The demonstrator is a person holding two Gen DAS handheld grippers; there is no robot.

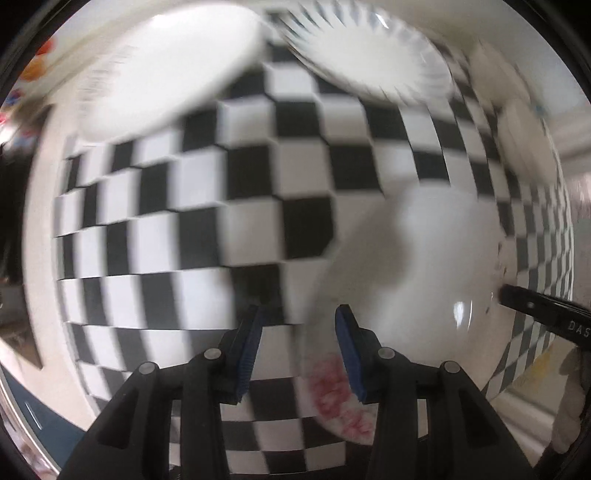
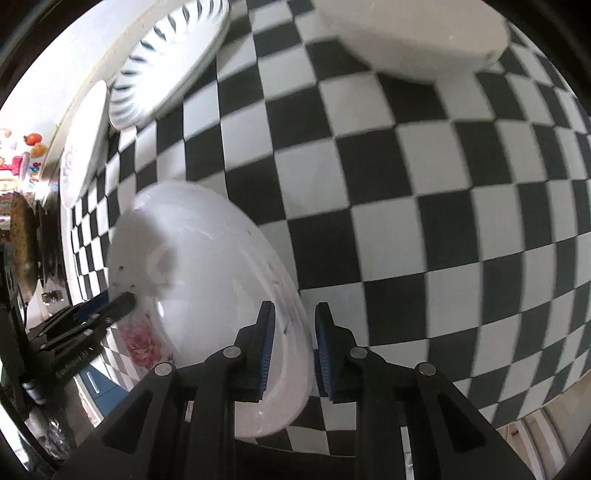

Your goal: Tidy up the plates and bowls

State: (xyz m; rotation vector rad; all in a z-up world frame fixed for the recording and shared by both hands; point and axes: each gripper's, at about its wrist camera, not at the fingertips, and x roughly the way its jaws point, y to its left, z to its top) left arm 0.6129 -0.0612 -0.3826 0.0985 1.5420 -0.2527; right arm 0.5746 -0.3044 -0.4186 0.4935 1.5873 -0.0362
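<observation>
A white bowl [image 1: 417, 266] [image 2: 207, 258] with pink flowers near its rim hangs tilted over the black-and-white checked tablecloth [image 1: 207, 206] [image 2: 424, 206]. My left gripper [image 1: 301, 347] [image 2: 110, 306] points straight down, with one finger inside the bowl's rim and one outside, shut on it. My right gripper [image 2: 295, 347] [image 1: 517, 299] straddles the opposite rim. The rim lies between its blue pads, and a thin gap shows beside the right-hand pad.
A ribbed plate with dark stripes [image 1: 369, 55] [image 2: 170, 62] lies at the table's far side. A plain white plate [image 1: 159, 70] sits beside it, and a white dish [image 2: 417, 33] is at the top. Smaller white dishes [image 1: 524, 140] line the edge.
</observation>
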